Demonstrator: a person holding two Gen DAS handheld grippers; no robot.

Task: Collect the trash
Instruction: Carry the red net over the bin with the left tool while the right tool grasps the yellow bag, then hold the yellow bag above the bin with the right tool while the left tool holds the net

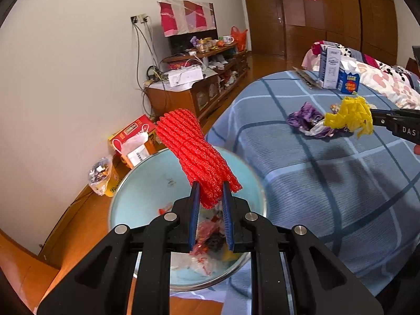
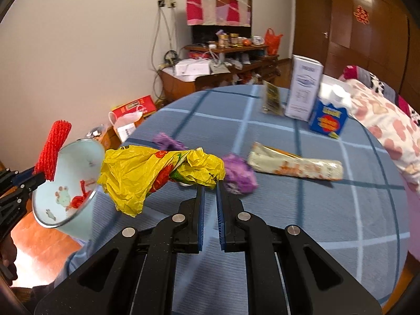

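My left gripper (image 1: 210,186) is shut on a red foam net sleeve (image 1: 194,152) and holds it above the pale blue trash bin (image 1: 147,183), which has scraps inside. The sleeve (image 2: 53,149), the bin (image 2: 68,181) and the left gripper (image 2: 29,178) also show at the left of the right wrist view. My right gripper (image 2: 210,183) is shut on a crumpled yellow plastic bag (image 2: 147,173), held above the blue checked table (image 2: 288,210). The bag (image 1: 350,116) shows in the left wrist view too. A purple wrapper (image 2: 240,173) and a long snack wrapper (image 2: 296,168) lie on the table.
A white carton (image 2: 303,89), a blue tissue box (image 2: 328,120) and a small packet (image 2: 271,99) stand at the table's far side. A bed with a flowered quilt (image 2: 380,120) is to the right. A cluttered wooden cabinet (image 1: 199,78) and boxes line the wall.
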